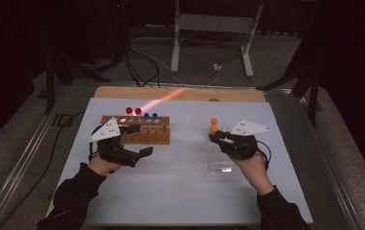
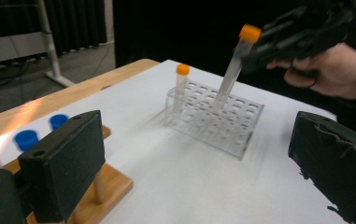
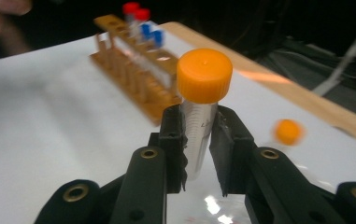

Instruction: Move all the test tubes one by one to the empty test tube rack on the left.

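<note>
Right claw [image 3: 198, 140] clenched on orange-capped tube [image 3: 202, 93], left claw [image 2: 189, 154] spread wide, clear rack [image 2: 213, 116] beyond.

Your orange-capped tube [image 3: 202, 112], clear-walled with faint printed graduations, is tilting with its cap leaning toward 1 o'clock and its lower end dipping into the clear plastic rack [image 2: 222, 122]. That rack is sitting on the white sheet at about 4 o'clock from the wooden rack [image 1: 142, 130]. A second orange-capped tube [image 2: 181, 91] is standing upright in the clear rack's far corner, at 10 o'clock from the tilted one. Two red-capped tubes [image 1: 133, 112] and two blue-capped tubes [image 1: 150, 116] are standing upright in the wooden rack.
</note>
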Tool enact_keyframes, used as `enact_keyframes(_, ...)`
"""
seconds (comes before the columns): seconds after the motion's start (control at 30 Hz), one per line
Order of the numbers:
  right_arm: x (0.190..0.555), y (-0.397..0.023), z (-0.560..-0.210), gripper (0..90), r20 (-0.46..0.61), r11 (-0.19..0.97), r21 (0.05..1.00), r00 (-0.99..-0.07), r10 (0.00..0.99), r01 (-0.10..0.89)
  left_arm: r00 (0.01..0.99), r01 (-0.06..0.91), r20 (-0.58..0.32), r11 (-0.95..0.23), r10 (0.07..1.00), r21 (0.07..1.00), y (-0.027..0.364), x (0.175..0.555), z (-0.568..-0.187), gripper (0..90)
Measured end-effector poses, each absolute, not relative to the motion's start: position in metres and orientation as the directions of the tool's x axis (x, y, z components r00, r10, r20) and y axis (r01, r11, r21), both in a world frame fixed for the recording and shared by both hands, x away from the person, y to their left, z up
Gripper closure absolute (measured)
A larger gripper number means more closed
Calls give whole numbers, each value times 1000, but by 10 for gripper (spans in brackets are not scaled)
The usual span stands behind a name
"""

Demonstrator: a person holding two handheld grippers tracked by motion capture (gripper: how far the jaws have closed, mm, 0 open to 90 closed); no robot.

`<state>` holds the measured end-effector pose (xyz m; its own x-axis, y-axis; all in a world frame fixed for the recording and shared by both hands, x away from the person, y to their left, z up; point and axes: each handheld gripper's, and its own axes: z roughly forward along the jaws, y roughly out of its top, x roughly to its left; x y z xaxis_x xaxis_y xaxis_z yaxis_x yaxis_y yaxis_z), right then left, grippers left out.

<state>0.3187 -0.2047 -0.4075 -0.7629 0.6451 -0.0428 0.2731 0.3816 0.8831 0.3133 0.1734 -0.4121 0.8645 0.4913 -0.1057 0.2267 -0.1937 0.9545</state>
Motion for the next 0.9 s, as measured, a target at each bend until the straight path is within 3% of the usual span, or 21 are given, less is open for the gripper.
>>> enact_keyframes(0.63,297,-143,-434,749,-9,492,832,-880,475,257,906,226,-114,-239,407,944,142,300,-412,67)
enact_keyframes(0.9,291,-132,-439,749,7,507,824,-899,437,253,924,204,-97,-261,371,943,129,294,-417,173)
